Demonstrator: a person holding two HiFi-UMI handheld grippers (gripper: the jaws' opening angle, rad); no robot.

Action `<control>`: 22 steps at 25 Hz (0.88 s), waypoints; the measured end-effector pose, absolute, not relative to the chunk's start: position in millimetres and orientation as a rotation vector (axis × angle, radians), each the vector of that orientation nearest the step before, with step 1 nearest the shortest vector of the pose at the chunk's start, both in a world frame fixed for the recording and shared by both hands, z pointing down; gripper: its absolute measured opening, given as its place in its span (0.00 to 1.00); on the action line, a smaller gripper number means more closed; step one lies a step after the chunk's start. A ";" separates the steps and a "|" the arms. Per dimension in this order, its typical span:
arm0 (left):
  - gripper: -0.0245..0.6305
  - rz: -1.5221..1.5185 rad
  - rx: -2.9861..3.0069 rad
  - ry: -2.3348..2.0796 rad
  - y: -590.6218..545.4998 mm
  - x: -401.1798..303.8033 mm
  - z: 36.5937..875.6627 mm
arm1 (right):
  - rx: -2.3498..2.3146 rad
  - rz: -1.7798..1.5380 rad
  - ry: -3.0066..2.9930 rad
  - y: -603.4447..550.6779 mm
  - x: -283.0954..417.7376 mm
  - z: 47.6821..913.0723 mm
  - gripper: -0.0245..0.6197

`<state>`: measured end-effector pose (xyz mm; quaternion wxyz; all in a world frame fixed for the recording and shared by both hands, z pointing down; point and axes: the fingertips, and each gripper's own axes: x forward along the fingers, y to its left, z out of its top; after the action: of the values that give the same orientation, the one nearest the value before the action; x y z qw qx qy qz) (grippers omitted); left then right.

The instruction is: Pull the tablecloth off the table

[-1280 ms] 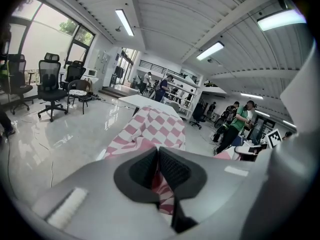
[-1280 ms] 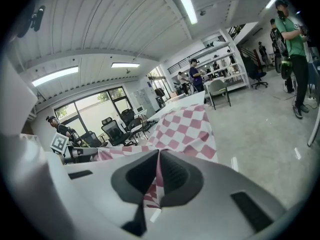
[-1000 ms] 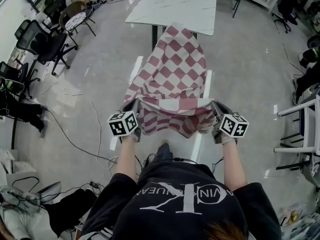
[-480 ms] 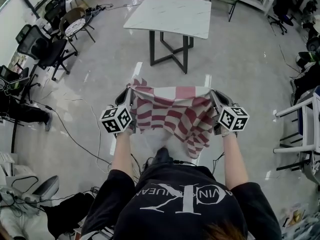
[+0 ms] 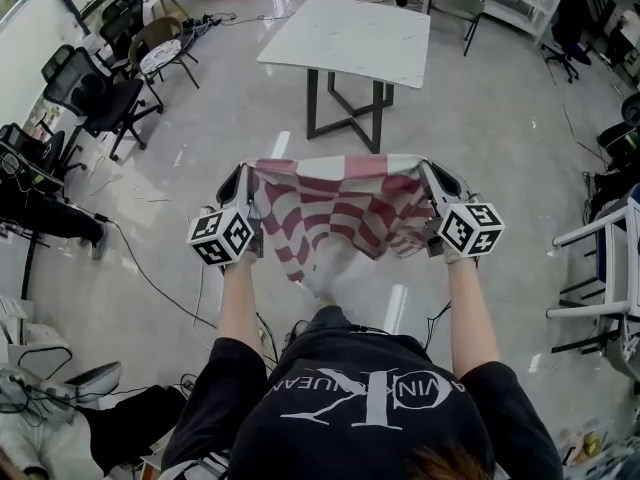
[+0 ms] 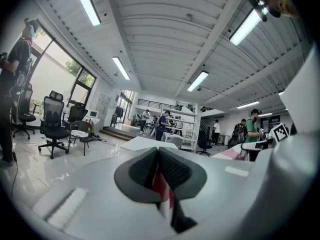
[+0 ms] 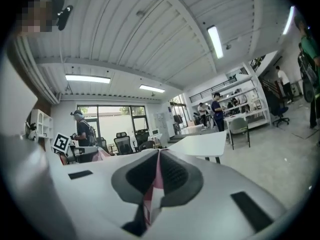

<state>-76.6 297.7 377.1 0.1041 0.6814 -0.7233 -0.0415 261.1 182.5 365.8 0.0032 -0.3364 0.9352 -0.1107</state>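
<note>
Last stage of the pull, by the look of it: red-and-white checked tablecloth (image 5: 335, 208) wholly off the white table (image 5: 350, 30) and well apart from it, held aloft over the floor (image 5: 500, 148). Stretched by its top edge between left gripper (image 5: 243, 173) and right gripper (image 5: 433, 173), the rest drooping in loose folds (lower hem hanging free, touching nothing visible). Both sets of jaws pressed together, each pinching a top corner of the cloth, with a thin strip of fabric nipped between the pads in the left gripper view and likewise in the right gripper view. Table top bare, so little left but the finish. Next, probably: hold both pinches firm, carry the cloth aside or lower it to a resting place, and only then part the jaws; some risk of the dangling hem dragging on the floor or catching underfoot.
</note>
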 end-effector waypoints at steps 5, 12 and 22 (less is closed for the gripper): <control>0.06 -0.155 2.033 -2.198 298.2 -81.2 354.8 | -1.051 -0.244 2.923 173.7 256.2 339.8 0.06; 0.06 -0.178 2.071 -2.280 294.2 -89.5 319.7 | -1.040 -0.136 2.917 169.3 248.0 313.0 0.06; 0.06 -0.220 2.112 -2.352 291.5 -85.5 284.7 | -1.019 -0.053 2.896 165.8 250.7 287.8 0.07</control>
<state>-85.5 291.5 284.7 -0.0136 0.6665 -0.7421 -0.0695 250.7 165.8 287.8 0.0355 -0.3316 0.9426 -0.0173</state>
